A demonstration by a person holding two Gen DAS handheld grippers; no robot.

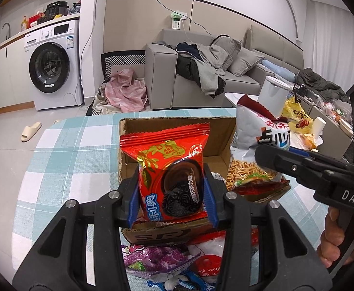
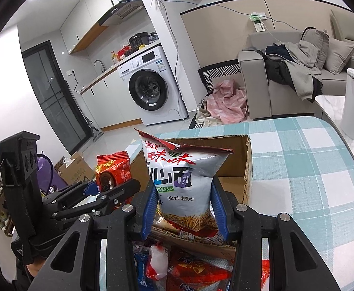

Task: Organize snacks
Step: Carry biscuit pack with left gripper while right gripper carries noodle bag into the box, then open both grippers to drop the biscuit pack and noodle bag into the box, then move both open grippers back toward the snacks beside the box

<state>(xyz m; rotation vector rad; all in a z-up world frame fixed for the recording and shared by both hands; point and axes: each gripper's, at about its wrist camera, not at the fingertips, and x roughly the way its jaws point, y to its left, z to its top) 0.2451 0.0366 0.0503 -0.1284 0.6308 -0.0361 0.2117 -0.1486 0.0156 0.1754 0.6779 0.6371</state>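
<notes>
Left gripper (image 1: 170, 194) pinches a glossy red crinkle-edged cookie packet (image 1: 169, 169) picturing dark sandwich cookies | right gripper (image 2: 184, 208) pinches a silver noodle-snack bag (image 2: 184, 181) reading "油炸糕点" | both held over an open brown cardboard box (image 2: 247, 167), "SF" printed, on a teal checked tablecloth (image 2: 310, 169) | loose crinkly packets (image 1: 152, 262) lie just in front of the box.

1. The right gripper (image 2: 184, 206) is clamping its blue pads on the lower part of a silver noodle-snack bag (image 2: 185, 177), holding it upright.
2. The bag is hanging over the near edge of an open cardboard box (image 2: 247, 165), which is sitting on a teal-and-white checked tablecloth (image 2: 310, 169).
3. The left gripper (image 2: 99, 191) is reaching in from the left, gripping a red Oreo packet (image 2: 112, 169).
4. More snack packets (image 2: 189, 269) are lying below the right gripper, in front of the box.
</notes>
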